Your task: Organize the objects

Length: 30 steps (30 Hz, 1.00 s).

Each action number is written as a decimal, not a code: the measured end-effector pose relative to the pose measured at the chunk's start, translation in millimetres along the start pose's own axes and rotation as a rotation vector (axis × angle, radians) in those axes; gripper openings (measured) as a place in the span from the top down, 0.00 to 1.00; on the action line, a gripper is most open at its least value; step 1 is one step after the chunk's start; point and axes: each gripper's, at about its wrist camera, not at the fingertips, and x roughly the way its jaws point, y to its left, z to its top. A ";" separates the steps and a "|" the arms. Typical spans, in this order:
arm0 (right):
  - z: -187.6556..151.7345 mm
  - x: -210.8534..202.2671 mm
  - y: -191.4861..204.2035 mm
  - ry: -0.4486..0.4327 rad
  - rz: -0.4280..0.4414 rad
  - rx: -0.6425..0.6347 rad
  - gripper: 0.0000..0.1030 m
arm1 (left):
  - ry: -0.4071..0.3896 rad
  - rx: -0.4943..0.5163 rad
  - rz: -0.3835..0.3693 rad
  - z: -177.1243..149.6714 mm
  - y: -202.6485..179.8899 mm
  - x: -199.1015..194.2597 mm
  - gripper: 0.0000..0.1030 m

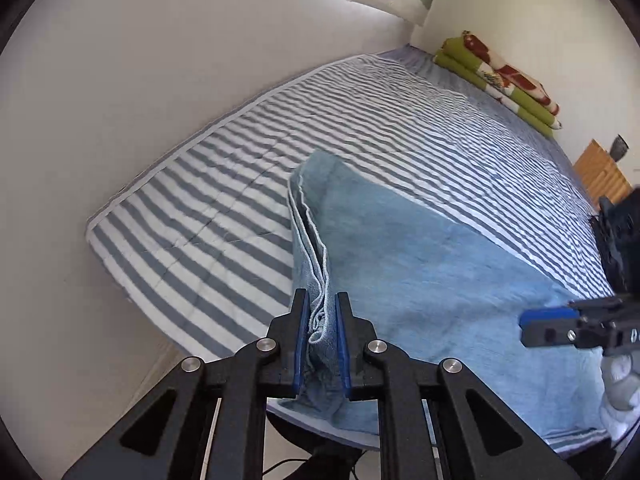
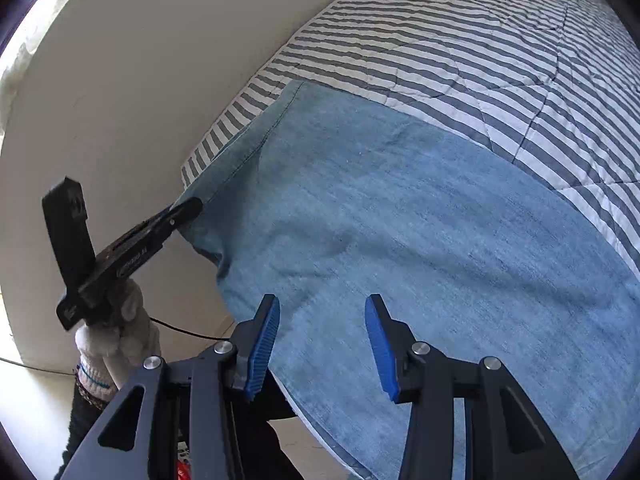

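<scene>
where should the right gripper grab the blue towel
The right gripper is open above the blue towel, whose other edge the left gripper has pinched. Probably best to take the near hem hanging off the striped bed, coming in from the bedside: that edge is free, so a finger can slip underneath.

soft daylight, curved edges (fisheye)

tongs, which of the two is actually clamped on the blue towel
The left tongs: their pads pinch a bunched edge of the blue towel. The right tongs gape open above the cloth, holding nothing.
</scene>
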 end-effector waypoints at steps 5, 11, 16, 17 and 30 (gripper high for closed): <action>38.9 6.8 19.7 -0.031 0.096 0.030 0.52 | -0.011 0.080 -0.021 -9.4 -31.3 -0.7 0.88; 85.4 46.4 44.3 0.009 0.136 0.039 0.46 | -0.018 0.095 -0.024 -15.4 -36.7 -4.1 0.88; 106.6 87.1 52.2 0.091 0.168 0.061 0.46 | -0.008 0.087 -0.062 -18.2 -37.4 -5.3 0.88; 107.5 91.2 52.5 0.100 0.172 0.059 0.46 | -0.004 0.083 -0.078 -18.7 -38.8 -5.2 0.88; 86.2 52.2 25.0 0.058 0.035 0.050 0.95 | 0.038 0.216 -0.248 -22.6 -112.5 -42.9 0.99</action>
